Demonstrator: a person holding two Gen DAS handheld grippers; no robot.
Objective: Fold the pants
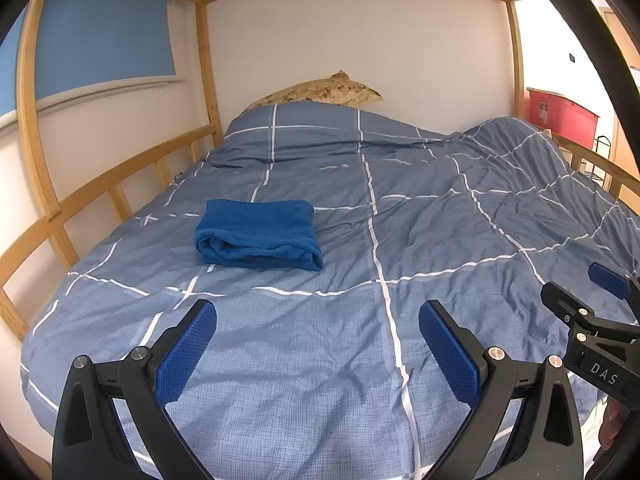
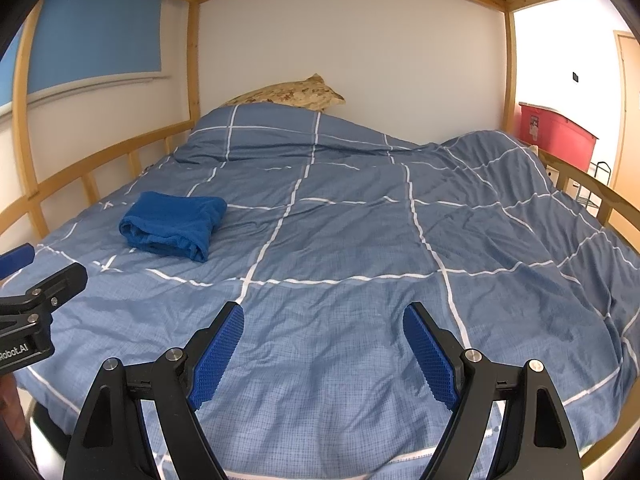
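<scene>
- Pants (image 1: 258, 233): deep blue, plush, terry-like fabric, folded into a compact rectangular bundle. Rolled layers show at the near end. The bundle lies on the duvet toward the bed's left side, near the wooden side rail (image 1: 100, 184), well apart from both grippers.
- Left gripper (image 1: 316, 354): black rigid arms with silver pivot pins; blue pads with a fine ribbed grid texture. The jaws are spread wide with nothing between them, held above the near end of the duvet.
- Right gripper (image 2: 323, 354): same construction. The jaws are spread wide and hold nothing. In the left wrist view, it shows at the right edge (image 1: 600, 312).
- Duvet (image 2: 360, 220): grey-blue woven cloth with a thin white grid of lines, wrinkled across its whole area, bunched into a raised ridge at the far right.
- Pillow (image 1: 320, 90): tan mottled cover, pointed corners, propped against the white wall at the head of the bed.
- Bed frame (image 2: 192, 60): pale pine posts and rails; slatted boards overhead.
- Red bin (image 2: 556, 130): plastic, rectangular, beyond the right rail.
- Blue blind (image 1: 104, 32): flat panel on the left wall.
</scene>
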